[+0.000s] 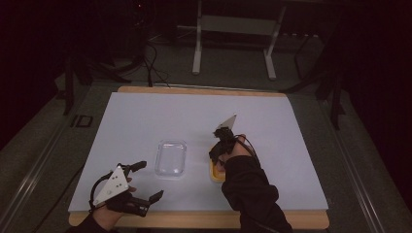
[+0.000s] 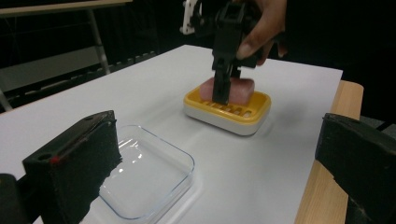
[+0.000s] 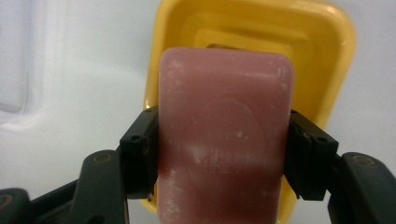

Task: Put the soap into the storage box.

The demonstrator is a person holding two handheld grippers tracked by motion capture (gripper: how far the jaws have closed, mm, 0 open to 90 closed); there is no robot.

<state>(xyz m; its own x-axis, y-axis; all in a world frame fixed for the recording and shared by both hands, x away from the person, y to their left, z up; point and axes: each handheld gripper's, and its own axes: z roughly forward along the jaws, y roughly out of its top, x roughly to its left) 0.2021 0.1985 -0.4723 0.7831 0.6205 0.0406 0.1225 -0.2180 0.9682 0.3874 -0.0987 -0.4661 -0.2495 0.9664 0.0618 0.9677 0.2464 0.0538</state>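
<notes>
A pink soap bar [image 3: 224, 135] sits between the two black pads [image 3: 140, 154] of my right gripper [image 3: 224, 161], which is shut on its long sides. In the left gripper view the soap bar [image 2: 243, 87] is low in a yellow soap dish [image 2: 233, 114] with a white base, and the right gripper [image 2: 221, 93] points down on it. Whether the bar rests on the slats I cannot tell. The dish [image 1: 216, 174] lies right of the table's middle, under the right gripper [image 1: 218, 156]. My left gripper [image 1: 148, 180] stands open at the front left, holding nothing.
A clear plastic tray [image 1: 171, 158] lies left of the dish, close in front of the left gripper's jaws [image 2: 144, 172]. White paper [image 1: 145, 116] covers the wooden table [image 1: 204, 219]. Metal stand legs [image 1: 197, 53] are on the floor beyond the far edge.
</notes>
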